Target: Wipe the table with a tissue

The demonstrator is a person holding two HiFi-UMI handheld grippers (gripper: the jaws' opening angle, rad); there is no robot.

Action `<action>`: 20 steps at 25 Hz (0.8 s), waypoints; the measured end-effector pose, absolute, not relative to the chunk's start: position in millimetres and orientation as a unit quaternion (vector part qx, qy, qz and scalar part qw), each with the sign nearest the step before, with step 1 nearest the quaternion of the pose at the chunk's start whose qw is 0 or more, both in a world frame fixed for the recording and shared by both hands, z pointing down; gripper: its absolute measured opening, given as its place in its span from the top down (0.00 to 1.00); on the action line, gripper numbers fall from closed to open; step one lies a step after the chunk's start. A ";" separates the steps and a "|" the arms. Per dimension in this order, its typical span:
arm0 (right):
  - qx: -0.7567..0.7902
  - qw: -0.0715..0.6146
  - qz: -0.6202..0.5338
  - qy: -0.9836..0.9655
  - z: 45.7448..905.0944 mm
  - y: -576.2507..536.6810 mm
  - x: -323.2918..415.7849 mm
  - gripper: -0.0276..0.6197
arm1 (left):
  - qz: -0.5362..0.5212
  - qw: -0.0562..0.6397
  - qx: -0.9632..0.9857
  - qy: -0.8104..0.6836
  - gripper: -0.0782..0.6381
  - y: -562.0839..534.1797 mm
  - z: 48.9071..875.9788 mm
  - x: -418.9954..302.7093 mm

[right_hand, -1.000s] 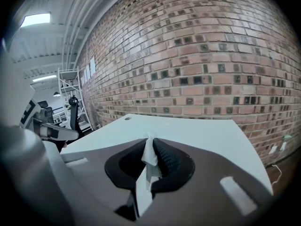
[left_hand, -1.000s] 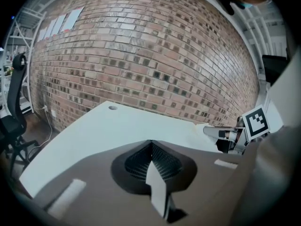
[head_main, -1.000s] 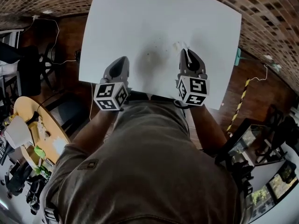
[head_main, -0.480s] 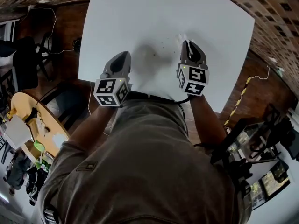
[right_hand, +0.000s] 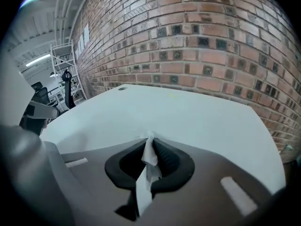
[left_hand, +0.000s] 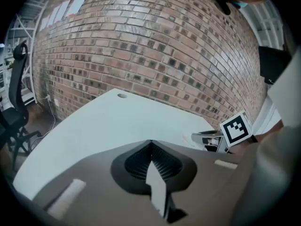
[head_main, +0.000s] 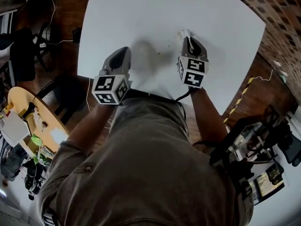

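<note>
**Head view.** The right gripper (head_main: 187, 36) lies over the white rectangular table (head_main: 155, 8). Its marker cube now sits inside the table's near edge, where a second ago it overhung that edge, so the tool has advanced across the top. A white paper tissue (head_main: 182, 33) shows at its tip, against the table surface. The left gripper (head_main: 123, 52) remains at the table's near edge and is almost unmoved. A greyish patch (head_main: 145, 48) with a few dark specks lies on the table between the two tools; whether it is a stain or a shadow cannot be told.

**Left gripper view.** The left gripper (left_hand: 151, 144) has its ridged pads pressed together with nothing between them. The table (left_hand: 108, 121) stretches ahead to a brick wall (left_hand: 155, 46).

**Right gripper view.** The right gripper (right_hand: 149, 142) has its jaws closed tight on the tissue (right_hand: 149, 157), which stands as a thin pinched fold and trails down towards the camera. The table (right_hand: 197, 117) lies bare beyond.

**Reading.** The forward shift suggests a wiping stroke away from the table's near edge is under way, with most of the top yet to be covered.
</note>
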State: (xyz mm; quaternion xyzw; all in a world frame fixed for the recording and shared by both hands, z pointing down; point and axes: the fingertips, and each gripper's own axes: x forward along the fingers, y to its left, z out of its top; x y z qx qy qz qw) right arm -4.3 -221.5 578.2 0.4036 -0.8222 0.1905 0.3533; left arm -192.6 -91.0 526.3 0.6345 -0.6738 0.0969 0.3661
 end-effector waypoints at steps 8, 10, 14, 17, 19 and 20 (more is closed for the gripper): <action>0.402 0.362 0.186 -0.820 581.3 -218.4 -9.6 0.90 | 0.091 0.368 0.631 -0.678 0.89 -87.3 527.8 -200.7; 0.398 0.364 0.185 -0.821 581.6 -216.3 -12.8 0.90 | 0.089 0.368 0.630 -0.678 0.89 -86.0 527.7 -202.7; 0.387 0.368 0.186 -0.825 582.5 -209.6 -19.3 0.90 | 0.085 0.367 0.629 -0.680 0.89 -84.1 525.2 -203.5; 0.381 0.370 0.186 -0.826 582.5 -206.3 -23.4 0.90 | 0.083 0.365 0.629 -0.681 0.89 -83.5 523.1 -204.3; 0.375 0.372 0.187 -0.828 582.6 -203.2 -26.4 0.90 | 0.082 0.365 0.628 -0.682 0.89 -82.4 522.5 -204.9; 0.372 0.374 0.187 -0.829 582.8 -200.6 -27.9 0.90 | 0.082 0.365 0.628 -0.682 0.89 -81.2 522.0 -205.3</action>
